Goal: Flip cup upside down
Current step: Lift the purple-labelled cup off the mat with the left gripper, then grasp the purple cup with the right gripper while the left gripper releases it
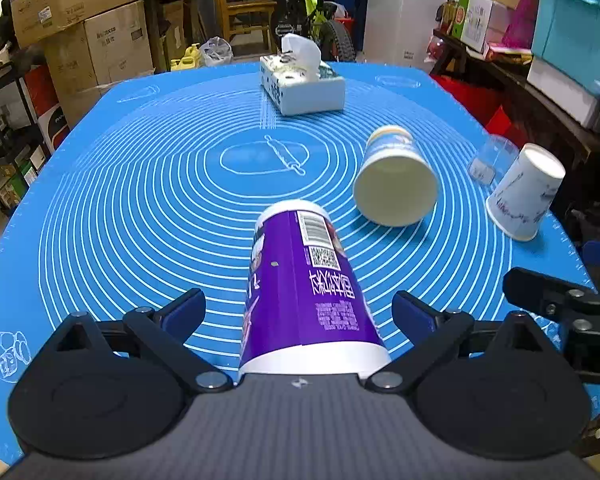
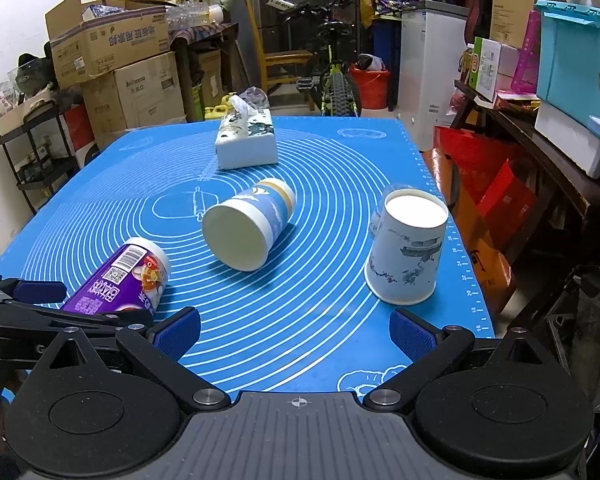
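A purple cup [image 1: 300,288] lies on its side on the blue mat [image 1: 140,200], its base pointing away. My left gripper [image 1: 300,312] is open, its fingers either side of the cup and apart from it. The purple cup also shows in the right wrist view [image 2: 120,280]. A blue-and-white paper cup [image 2: 248,228] lies on its side mid-mat, mouth toward me; it also shows in the left wrist view [image 1: 394,180]. A white printed cup [image 2: 408,248] stands upside down at the right; it shows in the left wrist view too [image 1: 526,192]. My right gripper [image 2: 296,332] is open and empty.
A tissue box [image 1: 304,84] stands at the far side of the mat. A clear plastic cup [image 1: 490,158] stands behind the white cup near the right edge. Boxes, shelves and a bicycle surround the table.
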